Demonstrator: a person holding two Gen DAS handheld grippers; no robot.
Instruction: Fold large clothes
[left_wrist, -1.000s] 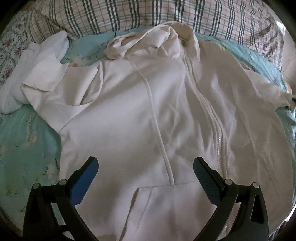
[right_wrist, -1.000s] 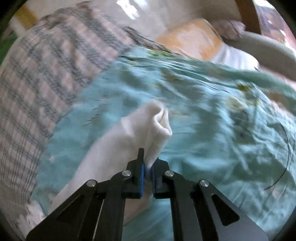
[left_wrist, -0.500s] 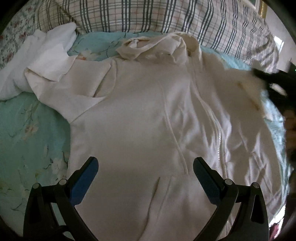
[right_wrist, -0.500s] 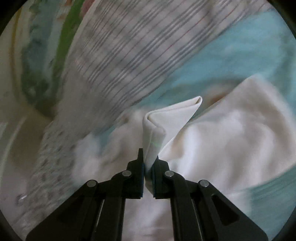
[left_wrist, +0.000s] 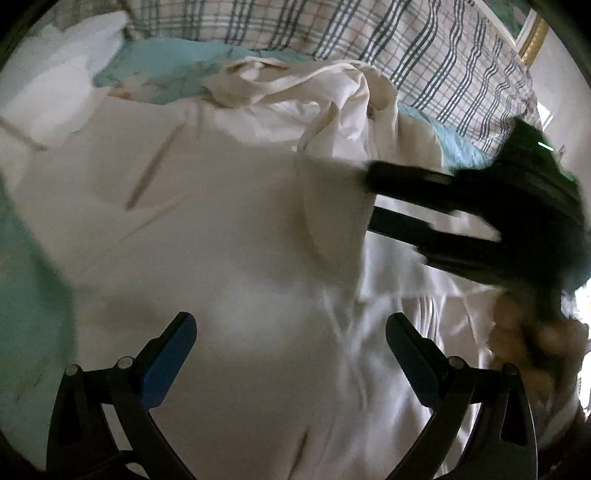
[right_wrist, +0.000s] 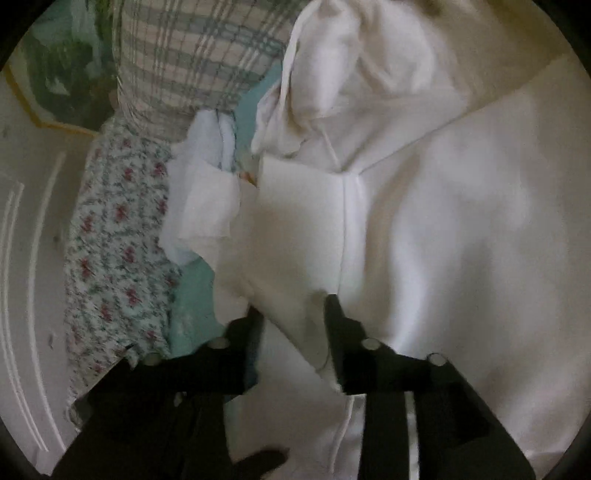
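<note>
Sleeve (right_wrist: 295, 236) carried across hoodie (left_wrist: 221, 258) | right tool (right_wrist: 291, 314) opening, cloth between | left tool (left_wrist: 291, 332) apart, empty

A plaid pillow (left_wrist: 424, 48) and floral pillow (right_wrist: 118, 236) rest on a teal bedsheet (left_wrist: 33, 266).

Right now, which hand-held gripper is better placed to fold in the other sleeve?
Left. The left hand-held gripper is open, empty and nearer that sleeve; the right hand-held gripper is opening, with the folded sleeve between its jaws.
</note>
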